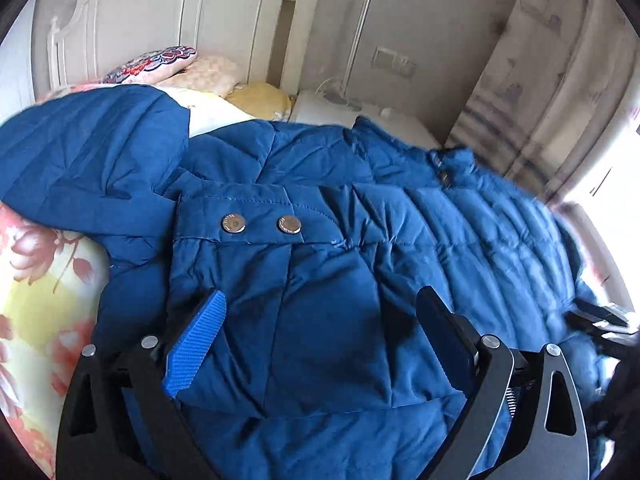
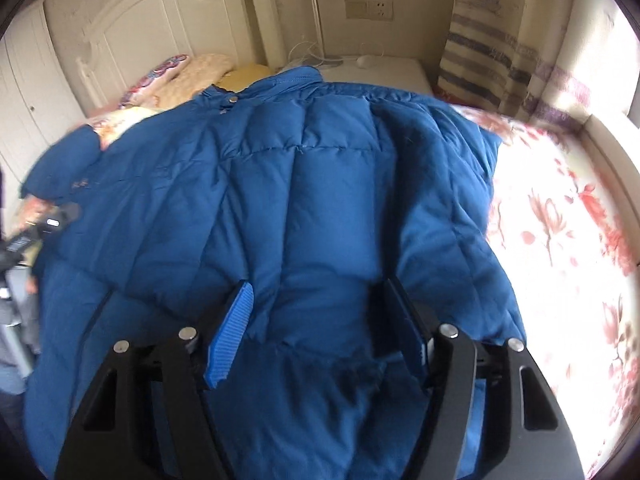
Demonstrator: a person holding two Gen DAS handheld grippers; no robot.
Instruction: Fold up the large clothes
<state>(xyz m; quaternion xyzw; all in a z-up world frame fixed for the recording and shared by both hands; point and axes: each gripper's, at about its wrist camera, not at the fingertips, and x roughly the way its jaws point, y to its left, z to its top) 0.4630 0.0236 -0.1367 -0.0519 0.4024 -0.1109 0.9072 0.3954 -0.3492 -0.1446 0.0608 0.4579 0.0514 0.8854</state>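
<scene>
The big blue coat [image 1: 320, 208] lies spread on the flowery bed [image 2: 560, 220]. The left gripper [image 1: 320, 312] hangs over it, jaws wide apart. The right gripper [image 2: 316, 304] is open too (nothing pinched). Next, grab an edge and fold.

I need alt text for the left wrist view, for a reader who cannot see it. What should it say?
A blue quilted jacket lies spread over a floral bed sheet, a pocket flap with two metal snaps near the middle. The left gripper hangs over it with jaws wide apart, pinching nothing. Pillows and a white headboard lie behind.
</scene>
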